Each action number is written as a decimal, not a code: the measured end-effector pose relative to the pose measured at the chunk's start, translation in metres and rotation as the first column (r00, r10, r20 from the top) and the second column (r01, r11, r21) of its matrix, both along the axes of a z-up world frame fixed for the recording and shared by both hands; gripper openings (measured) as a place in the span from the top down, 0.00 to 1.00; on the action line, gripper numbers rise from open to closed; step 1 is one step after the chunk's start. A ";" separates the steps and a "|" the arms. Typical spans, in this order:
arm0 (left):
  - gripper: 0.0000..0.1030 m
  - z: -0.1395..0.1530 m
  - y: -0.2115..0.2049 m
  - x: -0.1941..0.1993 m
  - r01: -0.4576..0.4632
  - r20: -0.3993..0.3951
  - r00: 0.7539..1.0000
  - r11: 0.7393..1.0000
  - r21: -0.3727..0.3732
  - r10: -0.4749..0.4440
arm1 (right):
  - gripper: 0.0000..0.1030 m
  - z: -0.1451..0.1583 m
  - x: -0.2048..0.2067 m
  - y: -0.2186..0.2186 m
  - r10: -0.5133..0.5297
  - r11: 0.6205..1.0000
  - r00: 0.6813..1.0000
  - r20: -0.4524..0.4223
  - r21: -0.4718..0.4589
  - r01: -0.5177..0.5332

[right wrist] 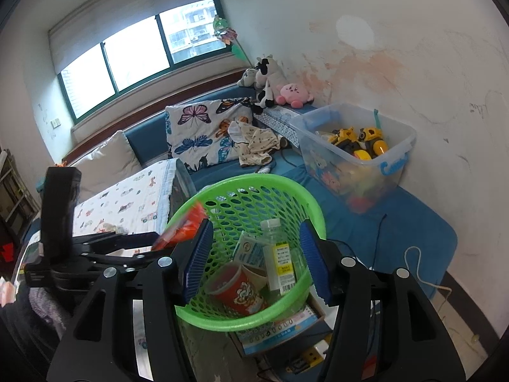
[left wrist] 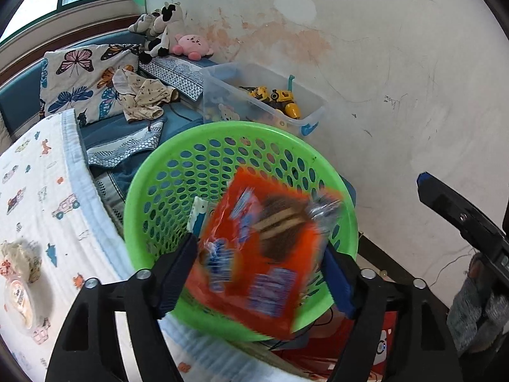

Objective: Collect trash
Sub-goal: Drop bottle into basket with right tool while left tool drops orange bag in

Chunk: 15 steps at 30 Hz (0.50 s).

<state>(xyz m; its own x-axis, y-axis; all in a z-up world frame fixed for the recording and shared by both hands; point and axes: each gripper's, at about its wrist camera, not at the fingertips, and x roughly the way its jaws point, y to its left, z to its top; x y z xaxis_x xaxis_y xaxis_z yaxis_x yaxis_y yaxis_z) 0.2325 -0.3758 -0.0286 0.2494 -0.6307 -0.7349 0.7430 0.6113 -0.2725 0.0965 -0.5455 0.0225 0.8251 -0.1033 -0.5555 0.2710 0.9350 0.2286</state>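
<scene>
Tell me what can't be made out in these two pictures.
- Orange snack wrapper: left wrist view, print smeared by motion blur; whether the open left gripper touches it is unclear.
- Green perforated plastic basket: left view, the wrapper hides its contents.
- Clear plastic bottle: right view, label too small.

Both grippers share one build. The left gripper [left wrist: 257, 270] has matte black angular arms with cut-out slots, round silver screw heads at the joints, and fingers [left wrist: 178, 277] lined with ribbed dark-blue pads. The right gripper [right wrist: 256, 259] matches, its blue ribbed fingers [right wrist: 198, 259] brighter. A grey knitted sleeve [left wrist: 474, 315] shows at four o'clock.
</scene>
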 end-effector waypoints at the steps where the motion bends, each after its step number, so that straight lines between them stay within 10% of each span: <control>1: 0.25 -0.001 -0.001 0.001 -0.002 -0.005 1.000 1.000 -0.004 0.002 | 0.44 0.000 -0.001 0.000 -0.002 1.000 1.000 0.000 0.003 0.002; 15: 0.24 0.002 0.041 -0.002 -0.072 0.036 0.997 0.997 0.009 0.072 | 0.41 0.005 -0.005 0.013 0.035 0.999 0.999 0.021 0.007 -0.035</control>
<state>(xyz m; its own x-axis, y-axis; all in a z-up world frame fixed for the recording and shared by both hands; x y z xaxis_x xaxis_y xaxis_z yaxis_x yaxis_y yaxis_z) 0.2310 -0.3353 -0.0262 0.3199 -0.6027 -0.7310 0.7063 0.6660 -0.2400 0.0914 -0.5322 0.0272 0.8395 -0.0700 -0.5388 0.2334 0.9420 0.2412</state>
